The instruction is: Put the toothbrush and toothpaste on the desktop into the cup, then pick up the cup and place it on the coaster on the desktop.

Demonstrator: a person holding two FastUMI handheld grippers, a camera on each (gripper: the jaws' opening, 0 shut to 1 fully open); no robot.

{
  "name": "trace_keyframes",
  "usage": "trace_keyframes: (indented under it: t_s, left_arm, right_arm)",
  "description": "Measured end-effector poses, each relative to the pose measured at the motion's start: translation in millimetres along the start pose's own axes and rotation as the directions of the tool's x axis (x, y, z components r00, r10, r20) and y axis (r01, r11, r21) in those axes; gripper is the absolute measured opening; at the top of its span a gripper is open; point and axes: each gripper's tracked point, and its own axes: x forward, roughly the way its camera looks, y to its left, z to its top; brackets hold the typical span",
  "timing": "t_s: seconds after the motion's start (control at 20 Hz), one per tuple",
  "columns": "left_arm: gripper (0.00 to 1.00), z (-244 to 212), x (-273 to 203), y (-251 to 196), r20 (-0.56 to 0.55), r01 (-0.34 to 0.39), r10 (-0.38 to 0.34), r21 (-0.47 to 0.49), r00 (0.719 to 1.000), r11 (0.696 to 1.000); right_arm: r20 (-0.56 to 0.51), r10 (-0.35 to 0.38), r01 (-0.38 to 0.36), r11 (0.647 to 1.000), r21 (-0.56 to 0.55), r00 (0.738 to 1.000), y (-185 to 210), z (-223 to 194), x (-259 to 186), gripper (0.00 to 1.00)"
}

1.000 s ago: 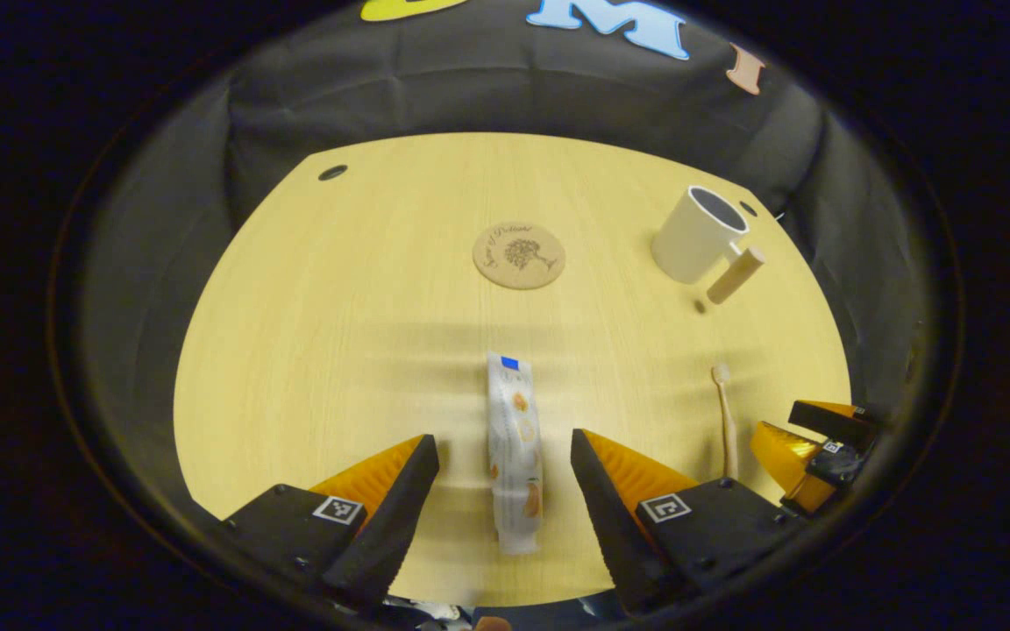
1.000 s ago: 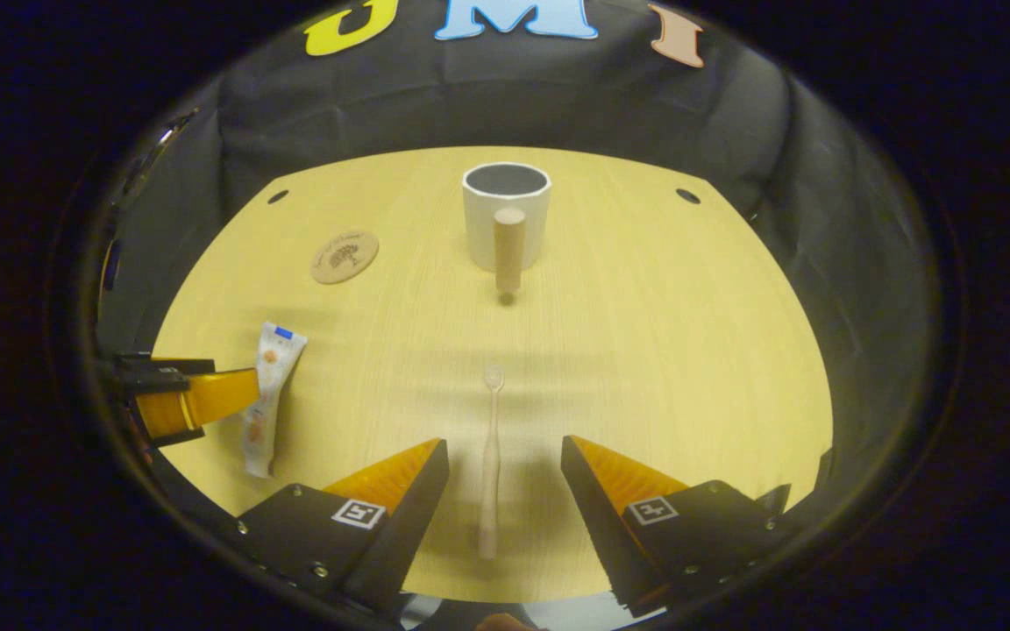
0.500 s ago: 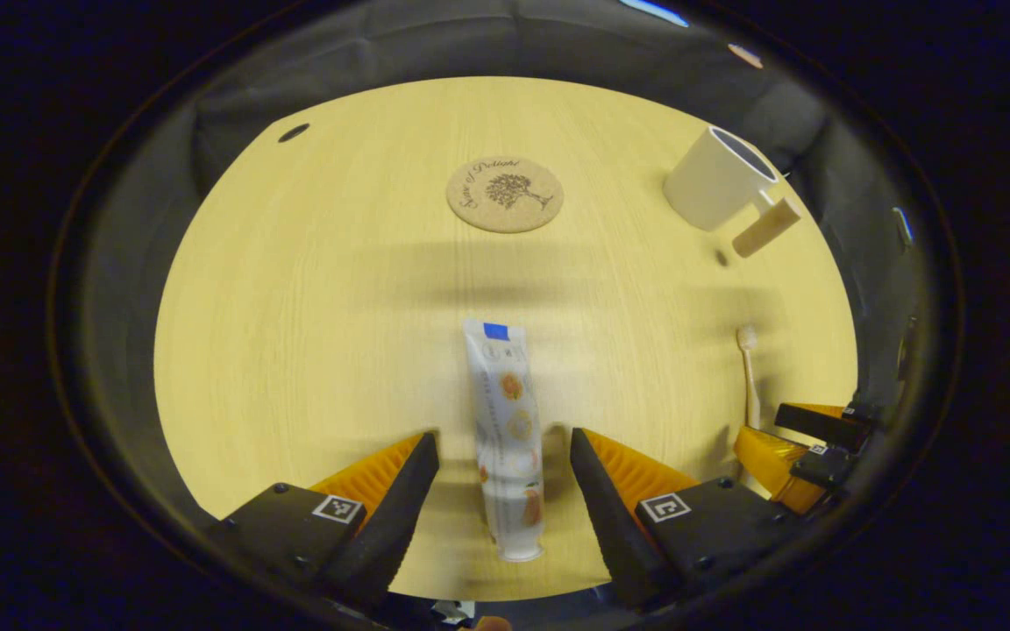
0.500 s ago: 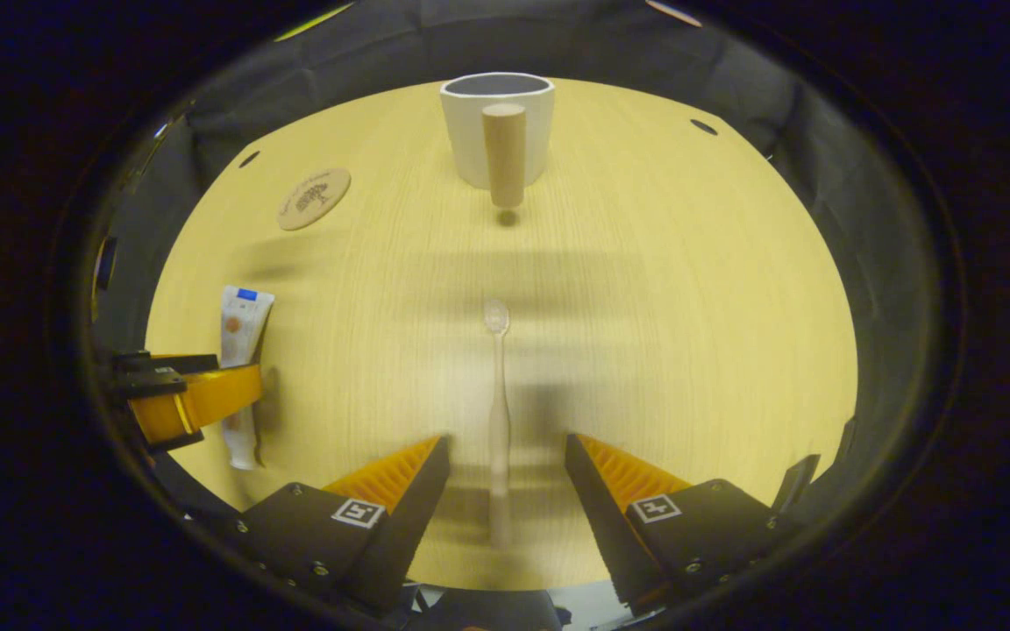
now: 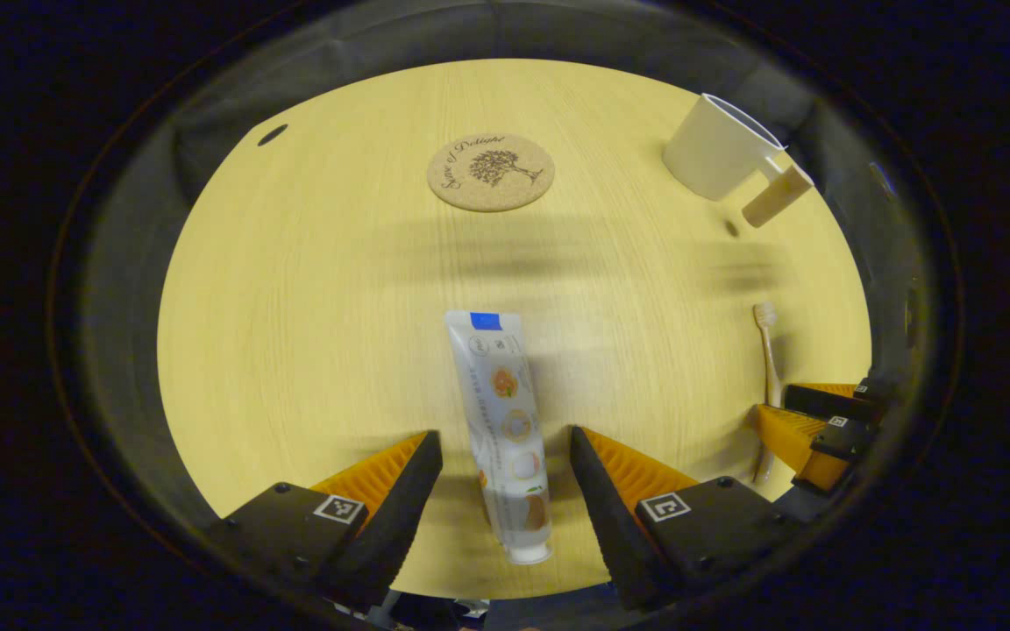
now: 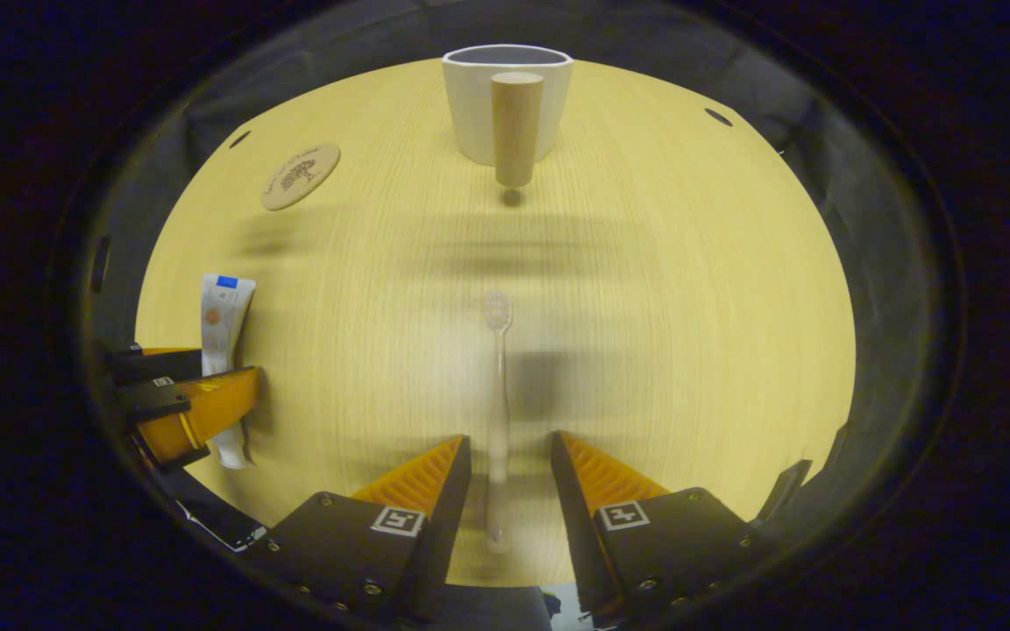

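Wood-grain desktop (image 5: 295, 289): pale and round-edged; carries every task item, all lying or standing on it.
Left gripper (image 5: 505, 456): low at the near edge, fingers spread wide on either side of the toothpaste, not pressing on it.
Toothpaste (image 5: 501, 421): flat on the desktop near the near edge, cap toward the gripper, not yet lifted.
Right gripper (image 6: 509, 464): low at the near edge, fingers narrowed around the toothbrush handle with small gaps visible; not yet clamped, as far as I can judge.
Toothbrush (image 6: 497, 412): flat, head pointing toward the far edge.
Coaster (image 5: 490, 171): cork disc toward the far edge, nothing on it.
Cup (image 6: 505, 101): upright at the far edge, handle facing the right gripper; nothing pokes above its rim.
Progress: nothing is in the cup yet. Both pickups, both insertions and the move onto the coaster are left.
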Motion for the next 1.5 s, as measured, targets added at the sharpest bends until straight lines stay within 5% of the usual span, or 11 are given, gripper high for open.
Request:
trace_keyframes:
  t_s: [0.1,0.15,0.25,0.35,0.85,1.1,1.5]
  left_arm:
    - [0.92,0,-1,1,-0.001,-0.004,0.004,0.007,1.0,1.0]
    - [0.81,-1,-1,1,-0.006,-0.006,0.006,0.0,1.0,1.0]
    - [0.62,-1,-2,1,-0.008,-0.005,0.005,-0.005,1.0,1.0]
    - [0.51,-2,-2,0,-0.014,-0.002,0.002,0.013,1.0,1.0]
    - [0.29,1,-4,5,0.039,-0.003,0.003,-0.008,0.999,1.0]
    - [0.29,5,-8,3,0.104,0.013,-0.01,-0.027,0.995,1.0]
    - [0.29,37,-34,-16,0.303,0.045,-0.035,-0.023,0.952,0.999]
  right_arm:
    - [-0.012,0.0,-0.001,1.0,-0.005,1.0,2,-1,0,0.45]
    - [-0.022,0.002,-0.002,1.0,-0.017,1.0,2,-2,-1,0.29]
    - [-0.008,0.007,-0.008,0.999,-0.038,1.0,4,-3,-4,0.29]
    - [-0.006,0.017,-0.018,0.999,-0.051,1.0,6,-4,-3,0.1]
    - [0.062,0.079,-0.076,0.996,-0.054,0.995,9,0,-2,0.03]
    - [0.137,0.156,-0.153,0.988,-0.034,0.978,12,7,-9,0.03]
    - [0.417,0.254,-0.256,0.965,-0.052,0.872,17,52,-54,0.03]
